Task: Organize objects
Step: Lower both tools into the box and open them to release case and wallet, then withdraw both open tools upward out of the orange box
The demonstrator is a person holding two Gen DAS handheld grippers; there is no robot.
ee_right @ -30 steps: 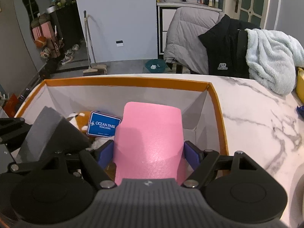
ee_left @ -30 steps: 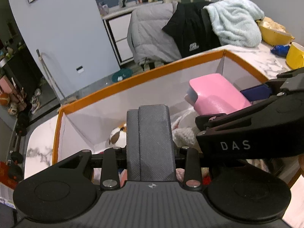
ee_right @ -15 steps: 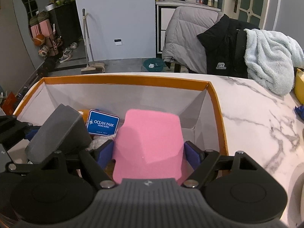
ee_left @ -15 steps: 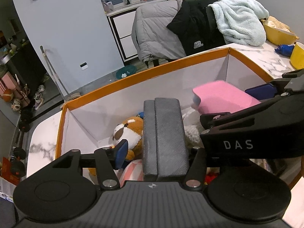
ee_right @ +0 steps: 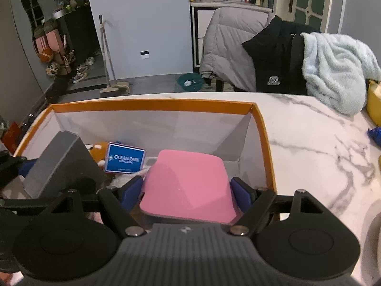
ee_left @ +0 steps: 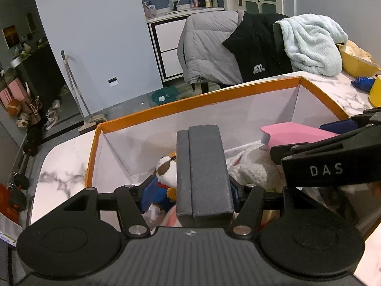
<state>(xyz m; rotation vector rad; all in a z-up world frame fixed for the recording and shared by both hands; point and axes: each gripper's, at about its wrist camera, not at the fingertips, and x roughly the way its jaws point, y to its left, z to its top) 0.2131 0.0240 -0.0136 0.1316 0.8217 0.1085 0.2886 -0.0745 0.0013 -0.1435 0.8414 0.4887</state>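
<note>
A grey foam block (ee_left: 202, 171) stands on end between the fingers of my left gripper (ee_left: 190, 191), whose jaws are opening. The left pad (ee_left: 147, 194) is clear of the block; the right pad is at its edge. It hangs over an orange-rimmed white box (ee_left: 214, 100). My right gripper (ee_right: 187, 190) is shut on a pink foam block (ee_right: 188, 183) over the same box (ee_right: 152, 104), right of the grey block (ee_right: 59, 162). In the box lie a brown and white plush toy (ee_left: 166, 169) with a blue Ocean Park tag (ee_right: 125, 158) and a white knitted thing (ee_left: 252, 169).
The box sits on a white marble table (ee_right: 309, 143). A yellow bowl (ee_left: 354, 62) and a yellow cup (ee_left: 376, 90) stand at the far right. Chairs behind the table carry a grey jacket (ee_right: 226, 47), a black one and a pale blue towel (ee_right: 333, 66).
The left jaws have gone from shut on the grey block to spread apart, uncovering the plush toy. The pink block sits lower and flatter in the right gripper's view.
</note>
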